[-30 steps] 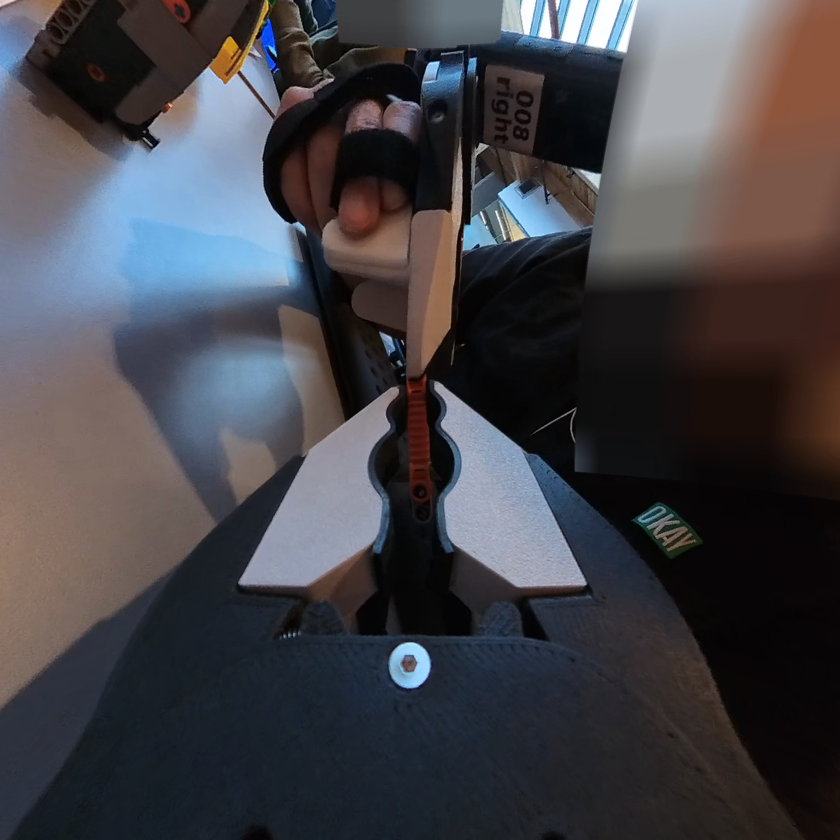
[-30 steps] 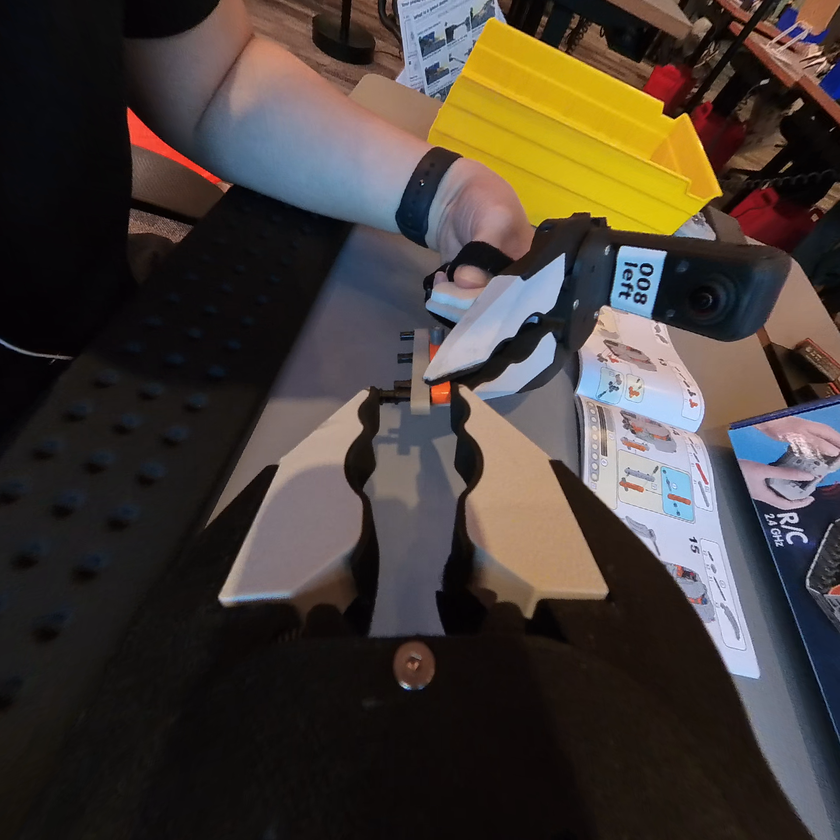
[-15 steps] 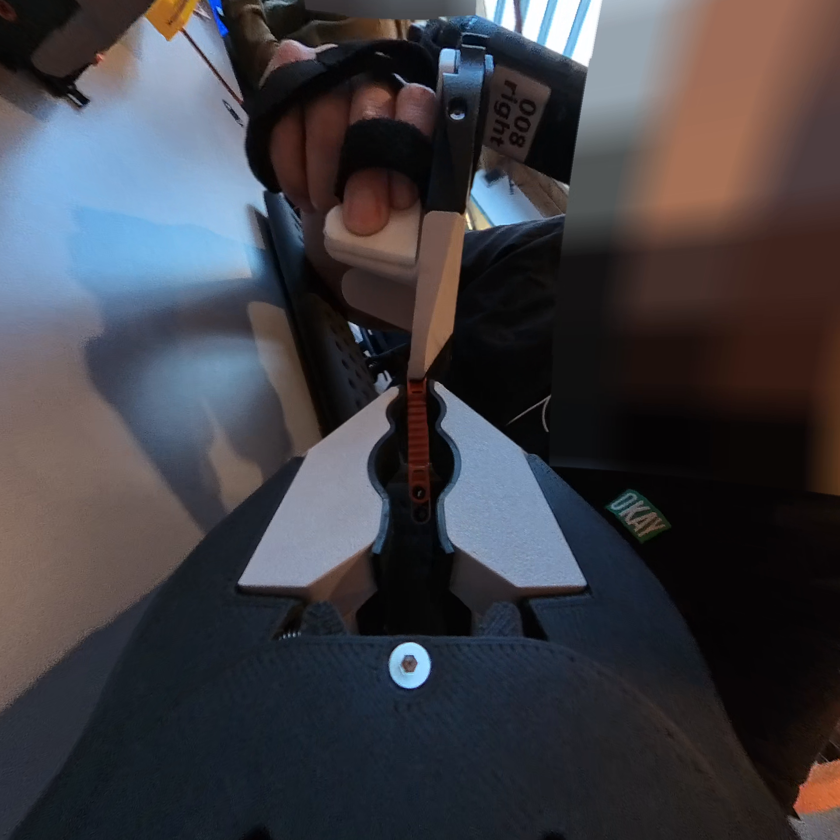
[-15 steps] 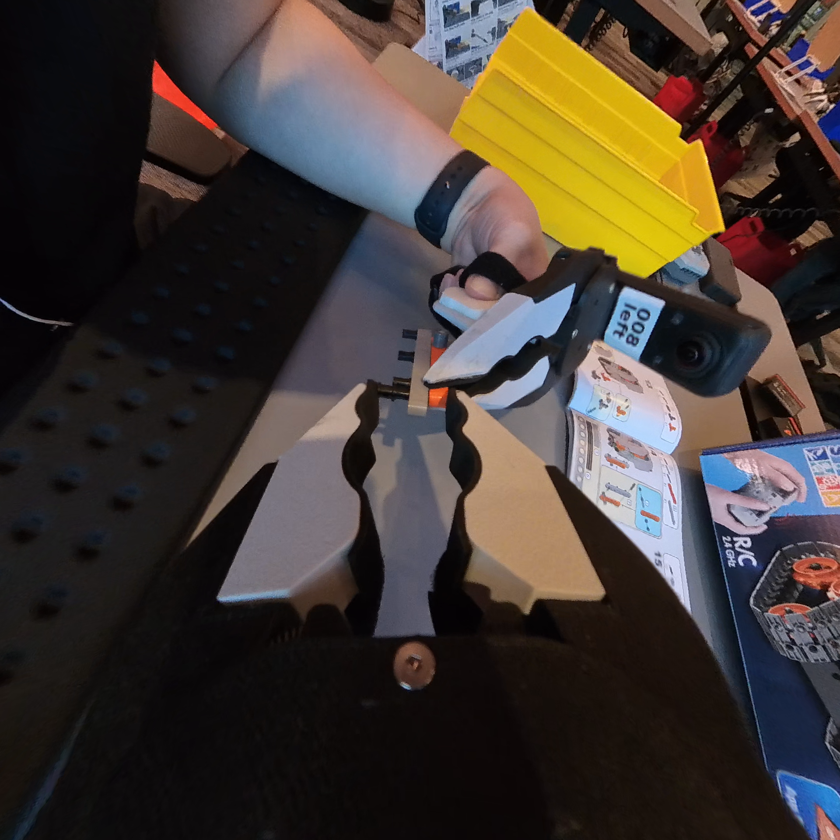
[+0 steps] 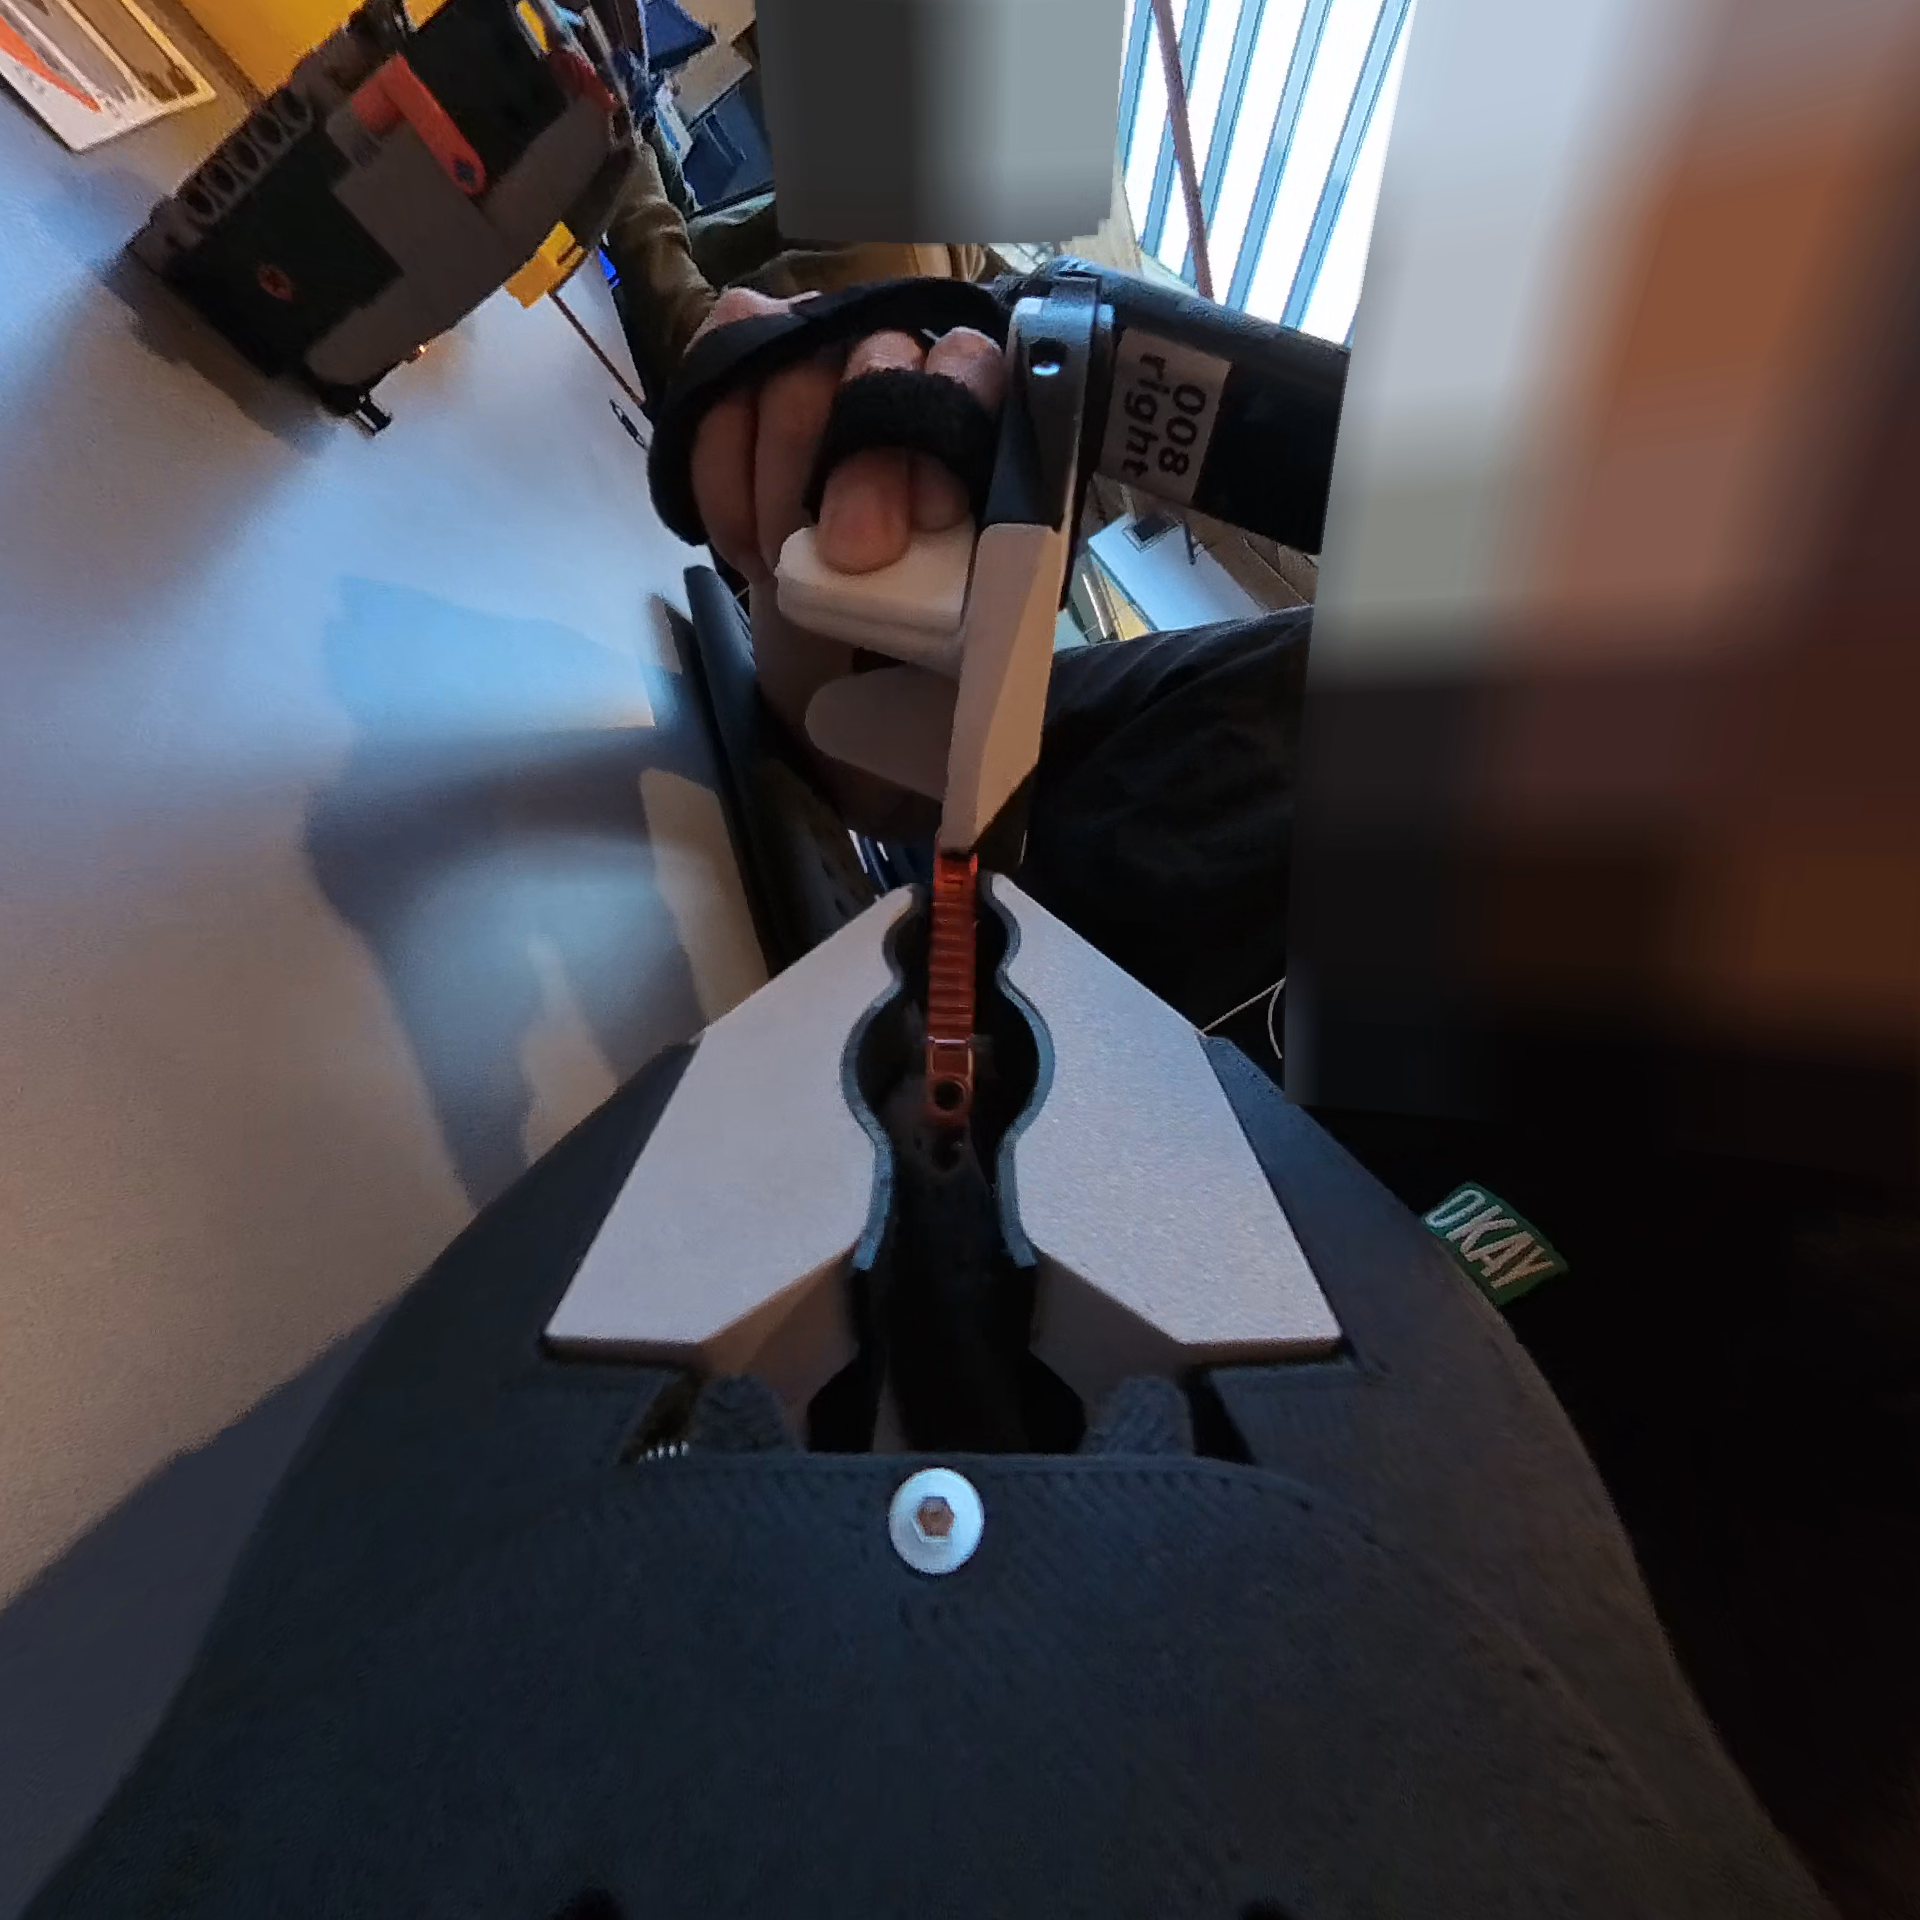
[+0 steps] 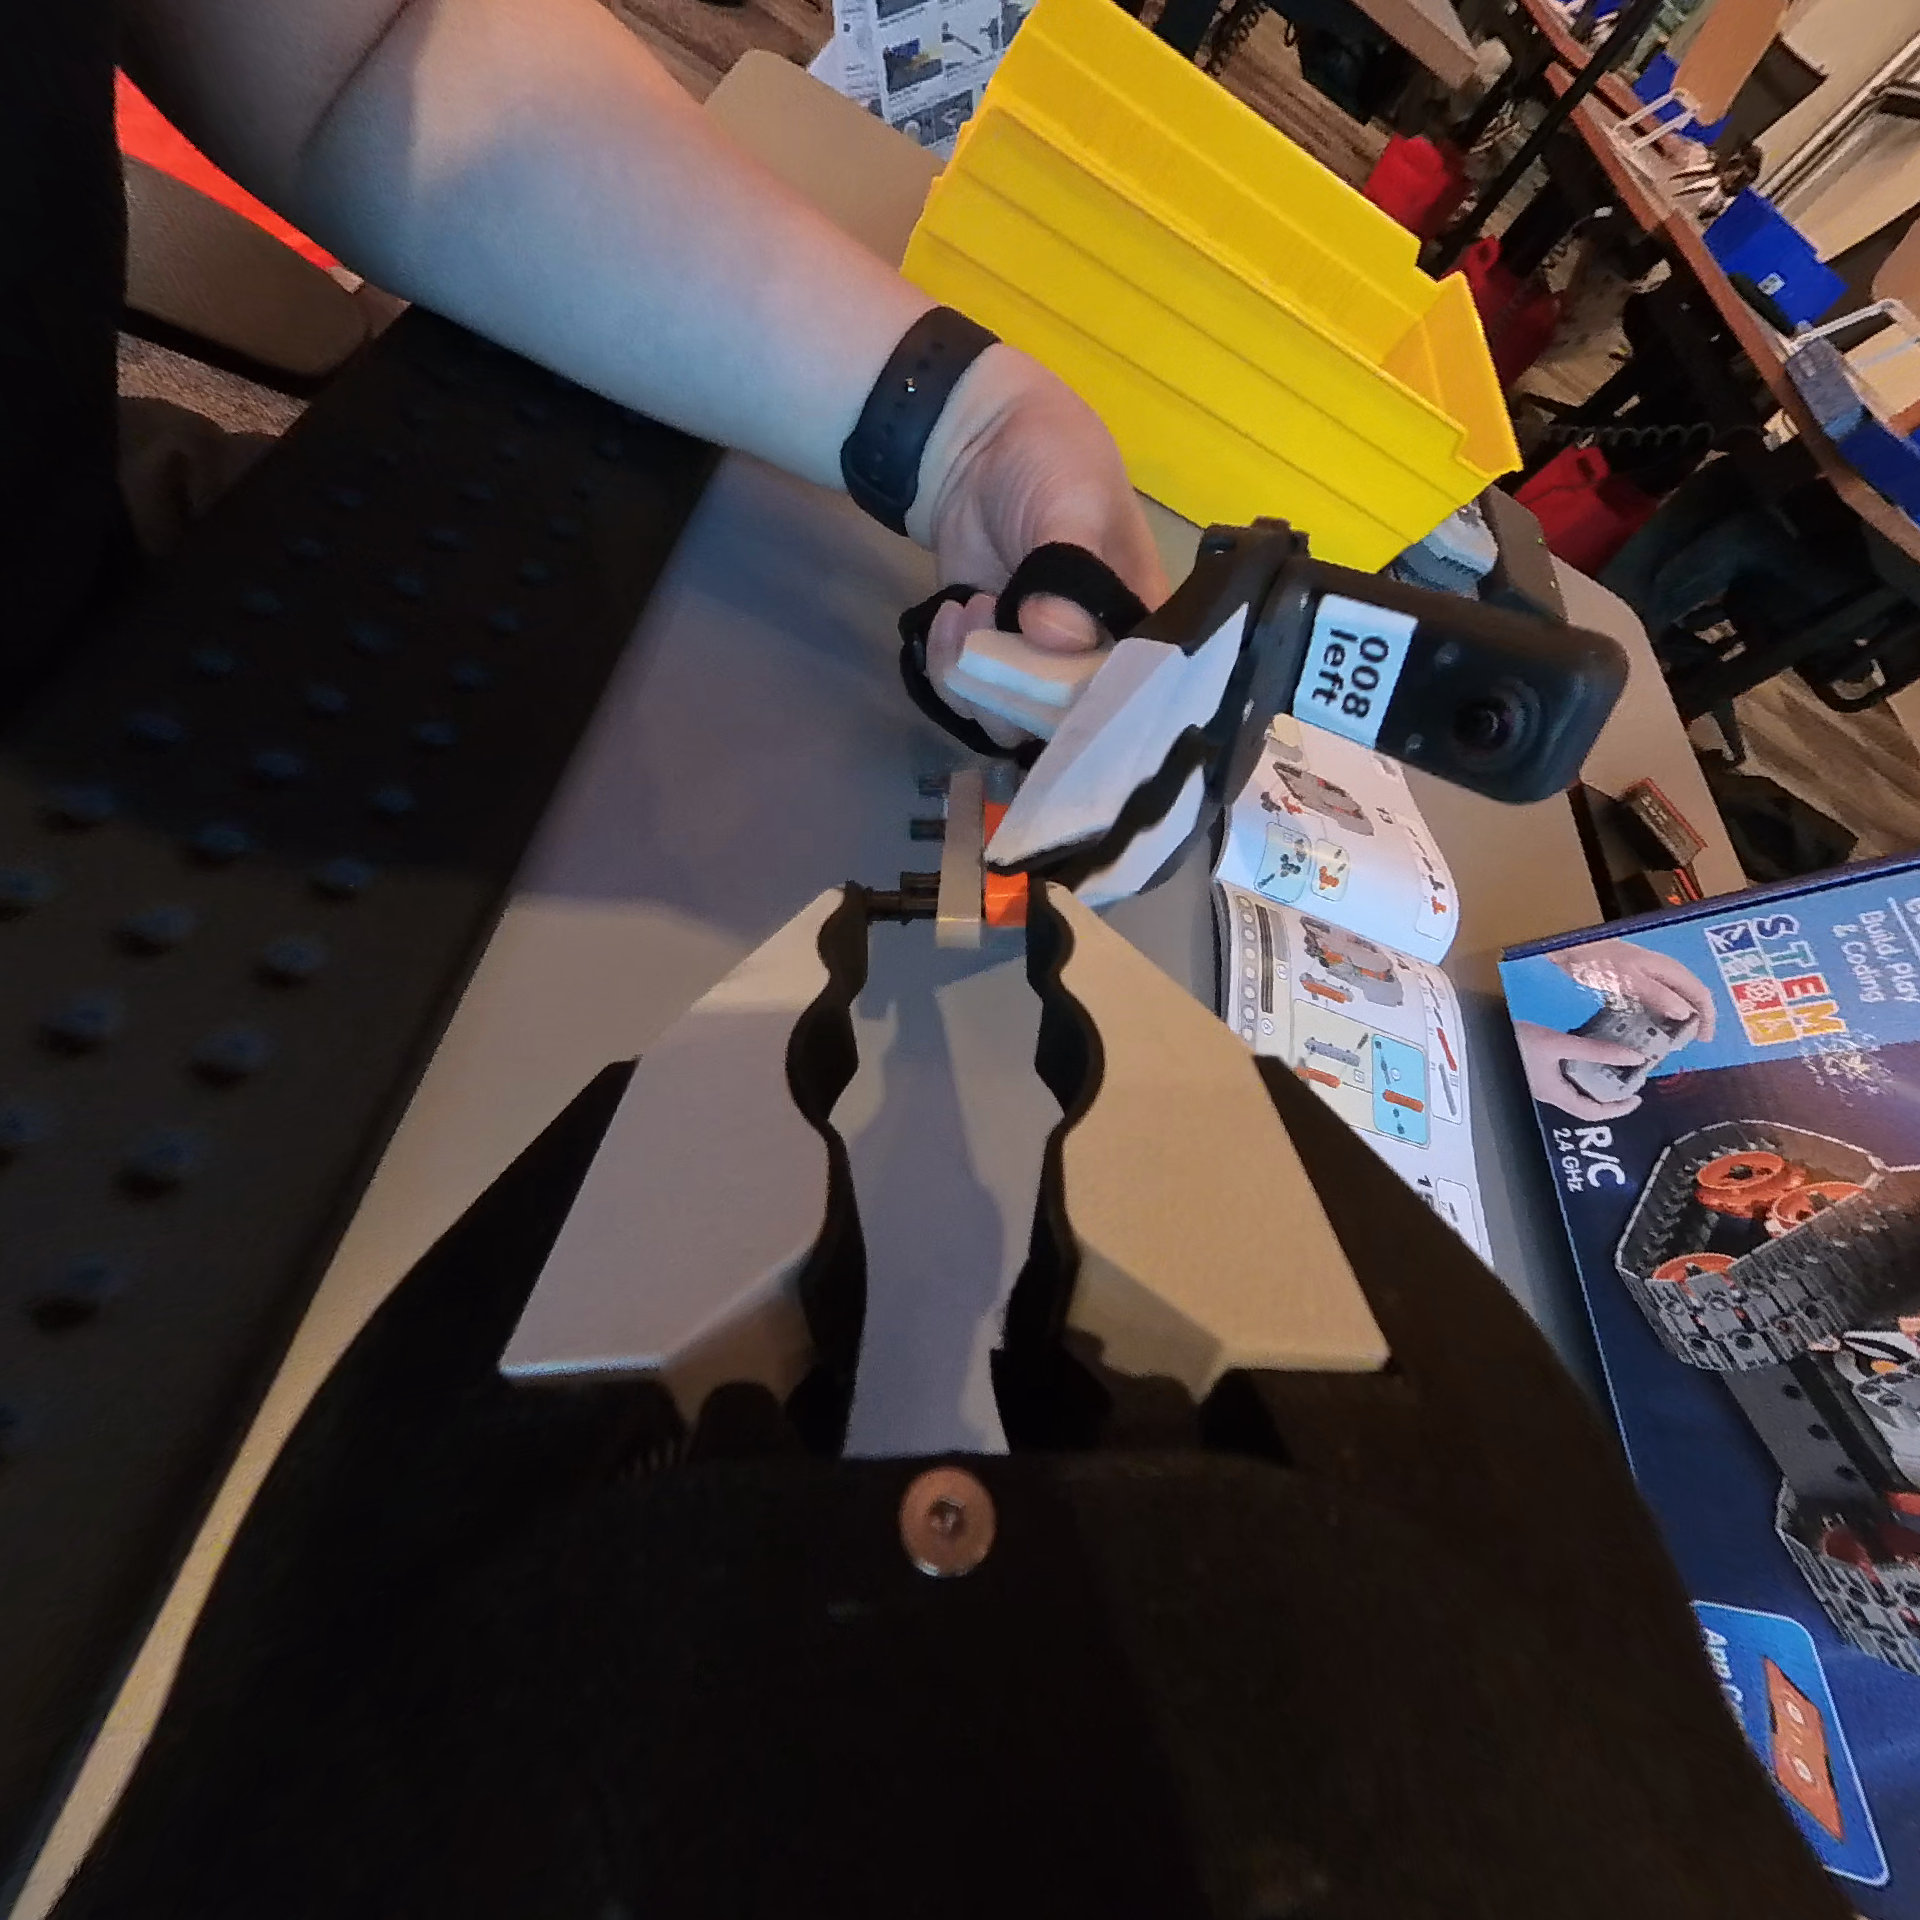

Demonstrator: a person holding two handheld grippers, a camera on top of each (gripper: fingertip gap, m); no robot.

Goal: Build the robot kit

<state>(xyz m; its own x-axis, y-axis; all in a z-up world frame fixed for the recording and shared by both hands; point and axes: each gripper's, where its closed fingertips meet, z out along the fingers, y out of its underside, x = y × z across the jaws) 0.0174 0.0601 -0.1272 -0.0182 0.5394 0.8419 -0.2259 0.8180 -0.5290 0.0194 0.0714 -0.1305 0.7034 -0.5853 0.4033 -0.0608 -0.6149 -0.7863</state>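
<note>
The left claw is closed on a small toy-brick piece, an orange toothed strip pinched edge-on between its fingers, with a grey bar and black pins on its side. The right claw meets it tip to tip: its fingers sit spread around the end of that same piece, one tip by the pin, the other by the orange end, and whether they press it I cannot tell. Beyond and right of the right claw, on the desk, lie an open instruction booklet and a blue box, with a yellow bin farther off
</note>
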